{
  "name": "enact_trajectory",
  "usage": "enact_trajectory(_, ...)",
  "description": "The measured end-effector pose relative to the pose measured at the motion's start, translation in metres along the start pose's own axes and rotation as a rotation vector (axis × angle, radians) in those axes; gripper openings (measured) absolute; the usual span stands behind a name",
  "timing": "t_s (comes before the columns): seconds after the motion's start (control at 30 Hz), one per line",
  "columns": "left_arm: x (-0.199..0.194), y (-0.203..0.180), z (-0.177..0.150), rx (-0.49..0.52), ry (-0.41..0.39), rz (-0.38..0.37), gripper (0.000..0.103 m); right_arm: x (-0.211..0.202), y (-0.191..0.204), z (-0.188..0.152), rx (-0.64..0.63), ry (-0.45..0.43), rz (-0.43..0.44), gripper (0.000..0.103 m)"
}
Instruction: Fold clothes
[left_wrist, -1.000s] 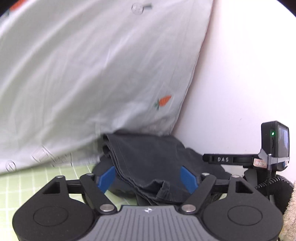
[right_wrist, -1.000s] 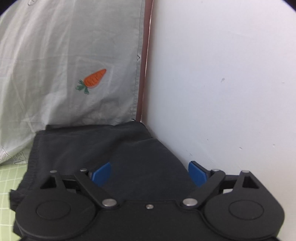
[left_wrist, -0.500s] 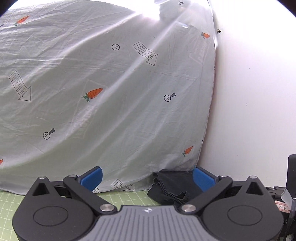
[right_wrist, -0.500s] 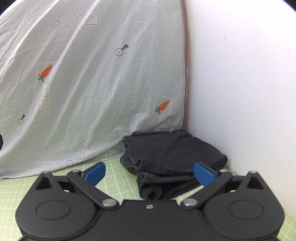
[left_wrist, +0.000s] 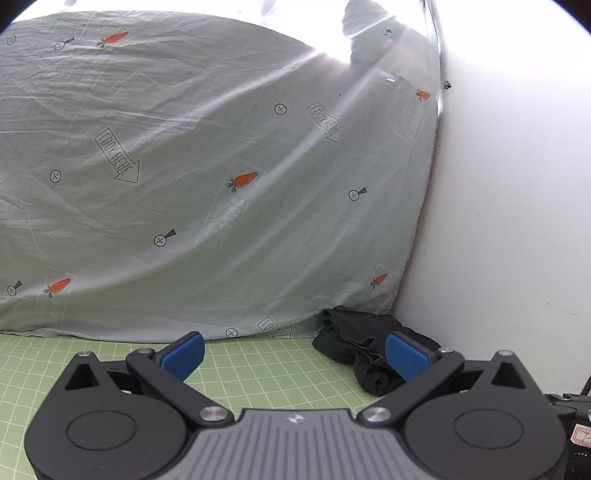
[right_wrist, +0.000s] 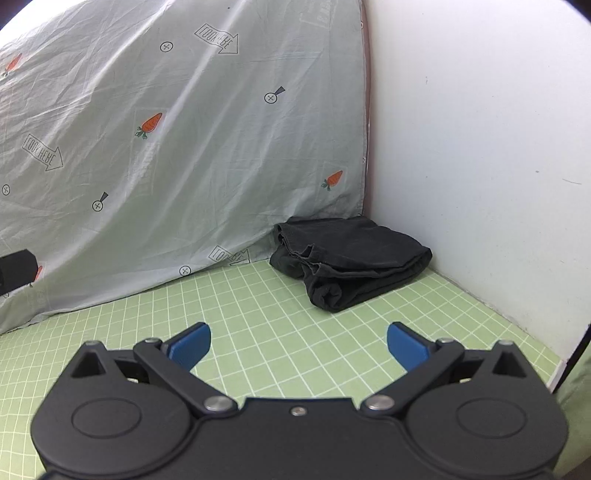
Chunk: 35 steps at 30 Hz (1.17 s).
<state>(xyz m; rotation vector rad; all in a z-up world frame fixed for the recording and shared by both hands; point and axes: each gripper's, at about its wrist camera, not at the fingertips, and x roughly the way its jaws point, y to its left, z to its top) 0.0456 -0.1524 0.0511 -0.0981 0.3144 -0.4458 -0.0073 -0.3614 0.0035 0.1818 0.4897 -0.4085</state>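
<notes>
A folded black garment (right_wrist: 347, 258) lies in the far right corner of the green grid mat (right_wrist: 258, 325), against the white wall and the hanging sheet. In the left wrist view the same black garment (left_wrist: 354, 343) sits ahead and to the right, partly behind the right blue fingertip. My left gripper (left_wrist: 295, 352) is open and holds nothing, well back from the cloth. My right gripper (right_wrist: 298, 345) is also open with only mat between its blue pads, a short way in front of the garment.
A pale grey sheet (left_wrist: 221, 184) printed with carrots and arrows hangs as a backdrop behind the mat. A white wall (right_wrist: 480, 147) closes the right side. The mat's right edge (right_wrist: 554, 369) drops off near the right gripper. A black object (right_wrist: 14, 271) shows at the left.
Both grippers have pulled back from the black garment, which now lies alone in the corner. The fingers of both stand wider apart than a second ago.
</notes>
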Motion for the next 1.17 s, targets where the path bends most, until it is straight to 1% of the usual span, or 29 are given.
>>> enact_trajectory(0.17, -0.018, 0.006, -0.007, 0.02, 0.057, -0.068, 0.103, -0.026, 0.006, -0.022, 0.007, 0.038, -0.052, 0.103)
enact_trajectory(0.37, -0.034, 0.01, -0.025, 0.067, 0.13, -0.109, 0.103, -0.049, 0.012, -0.044, 0.019, 0.069, -0.098, 0.103)
enact_trajectory(0.47, -0.043, 0.01, -0.032, 0.096, 0.154, -0.121, 0.103, -0.059, 0.015, -0.055, 0.029, 0.088, -0.11, 0.103)
enact_trajectory(0.73, -0.057, 0.012, -0.04, 0.111, 0.181, -0.135, 0.103, -0.076, 0.02, -0.067, 0.037, 0.099, -0.128, 0.103)
enact_trajectory(1.17, -0.066, 0.014, -0.038, 0.118, 0.176, -0.11, 0.103, -0.085, 0.022, -0.066, 0.035, 0.079, -0.129, 0.103)
